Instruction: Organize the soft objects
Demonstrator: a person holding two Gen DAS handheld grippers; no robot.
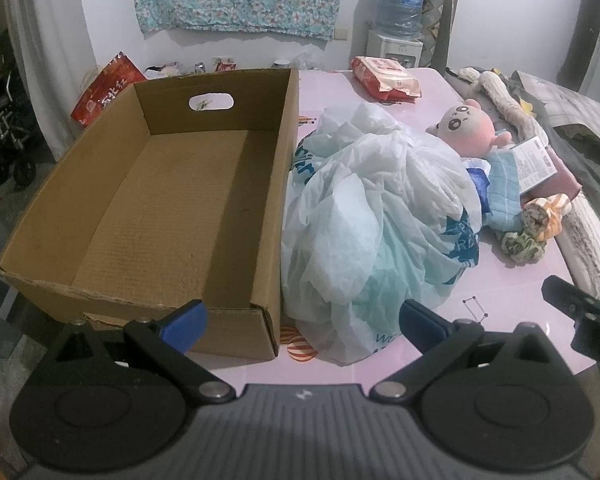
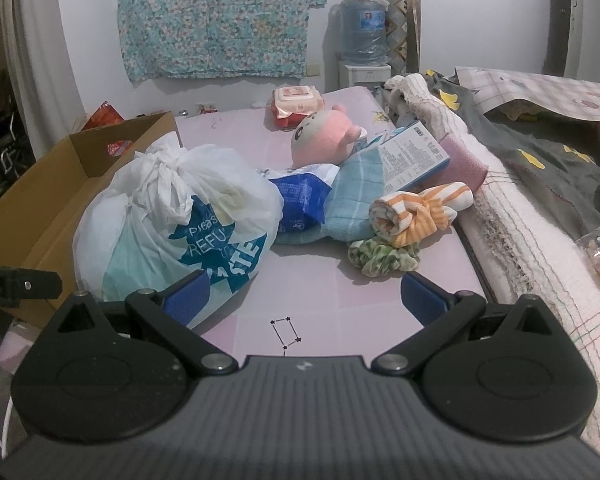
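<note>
An empty cardboard box stands at the left of the pink table. Right beside it lies a tied white plastic bag with blue print. Behind the bag are a pink plush doll, a folded blue towel, an orange striped rolled cloth and a green scrunchie. My left gripper hangs open before the box corner and bag. My right gripper is open over bare table, short of the scrunchie.
A red wet-wipes pack lies at the table's far end. A blue packet and a printed box rest among the soft things. Blankets are piled along the right edge. A water dispenser stands behind.
</note>
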